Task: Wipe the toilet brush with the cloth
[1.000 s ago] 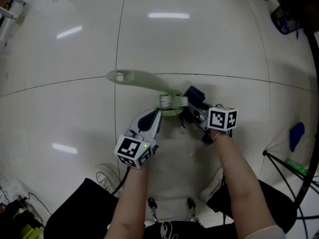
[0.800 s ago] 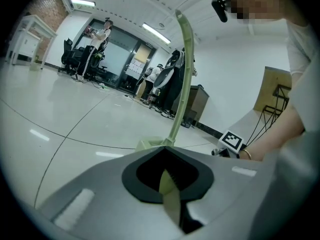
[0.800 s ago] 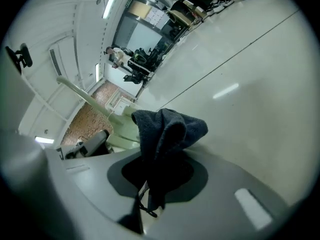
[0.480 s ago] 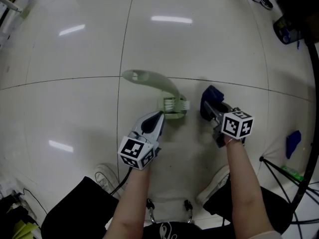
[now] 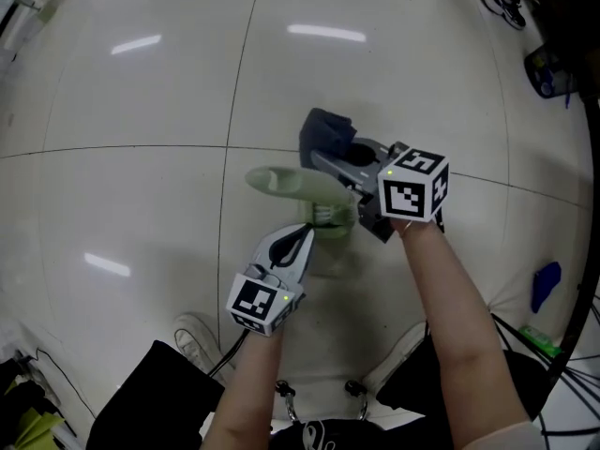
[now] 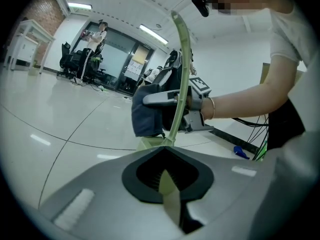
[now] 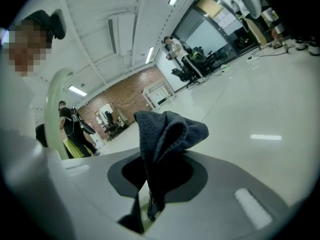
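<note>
The pale green toilet brush (image 5: pixel 298 187) is held over the white floor, its bristle head (image 5: pixel 330 216) just ahead of my left gripper (image 5: pixel 302 235), which is shut on it. In the left gripper view its thin handle (image 6: pixel 181 69) rises straight up from the jaws. My right gripper (image 5: pixel 325 160) is shut on a dark blue-grey cloth (image 5: pixel 326 131), which hangs just beyond the handle. The cloth (image 6: pixel 147 111) sits right behind the handle in the left gripper view, touching or nearly so. In the right gripper view the cloth (image 7: pixel 165 134) bunches up from the jaws, with the green handle (image 7: pixel 54 109) at the left.
A small blue object (image 5: pixel 544 284) lies on the floor at the right, near dark stand legs and cables (image 5: pixel 562 345). A shoe (image 5: pixel 192 331) shows at bottom left. Dark gear (image 5: pixel 548 68) sits at the top right. People and chairs stand far off in the room.
My right gripper has carried the cloth from the right of the brush head up and left to the handle. The brush has shifted slightly right with the left gripper.
</note>
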A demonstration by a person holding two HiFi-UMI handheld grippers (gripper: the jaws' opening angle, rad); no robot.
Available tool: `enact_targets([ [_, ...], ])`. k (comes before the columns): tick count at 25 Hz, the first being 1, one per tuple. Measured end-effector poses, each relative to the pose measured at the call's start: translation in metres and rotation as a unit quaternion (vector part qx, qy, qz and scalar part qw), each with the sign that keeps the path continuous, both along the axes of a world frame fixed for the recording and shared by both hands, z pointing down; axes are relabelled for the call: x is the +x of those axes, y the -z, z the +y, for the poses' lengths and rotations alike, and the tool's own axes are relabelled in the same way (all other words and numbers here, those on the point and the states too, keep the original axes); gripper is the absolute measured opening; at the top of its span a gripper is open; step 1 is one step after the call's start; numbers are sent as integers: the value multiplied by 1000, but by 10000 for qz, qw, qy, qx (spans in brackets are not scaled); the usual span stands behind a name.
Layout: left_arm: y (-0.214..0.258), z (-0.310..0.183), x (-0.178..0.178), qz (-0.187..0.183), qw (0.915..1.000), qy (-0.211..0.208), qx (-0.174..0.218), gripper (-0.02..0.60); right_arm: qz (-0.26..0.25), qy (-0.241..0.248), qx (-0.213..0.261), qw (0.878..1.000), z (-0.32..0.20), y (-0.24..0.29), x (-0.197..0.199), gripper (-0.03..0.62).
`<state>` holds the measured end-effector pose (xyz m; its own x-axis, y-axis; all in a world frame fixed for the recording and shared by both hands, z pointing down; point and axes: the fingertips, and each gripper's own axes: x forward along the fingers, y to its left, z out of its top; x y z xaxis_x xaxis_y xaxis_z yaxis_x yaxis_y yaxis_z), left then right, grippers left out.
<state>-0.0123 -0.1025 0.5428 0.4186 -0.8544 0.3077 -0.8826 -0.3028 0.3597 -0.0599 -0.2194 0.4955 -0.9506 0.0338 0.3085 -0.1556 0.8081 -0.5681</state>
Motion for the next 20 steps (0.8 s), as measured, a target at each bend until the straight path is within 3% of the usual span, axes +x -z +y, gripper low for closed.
enact_targets([
  [5,0,-1,-2,16,10000,51,-37,8,482,858,-322,9946,17,-46,-21,66],
  [10,-1,-2,-10,36,9997,190,-142,8,1119,1189,-349,9860,17,-87,-6,64],
  [20,-3,-4,-9,29,9999,61,-120,8,1401,521,-882,9848,7,-121,61,64],
])
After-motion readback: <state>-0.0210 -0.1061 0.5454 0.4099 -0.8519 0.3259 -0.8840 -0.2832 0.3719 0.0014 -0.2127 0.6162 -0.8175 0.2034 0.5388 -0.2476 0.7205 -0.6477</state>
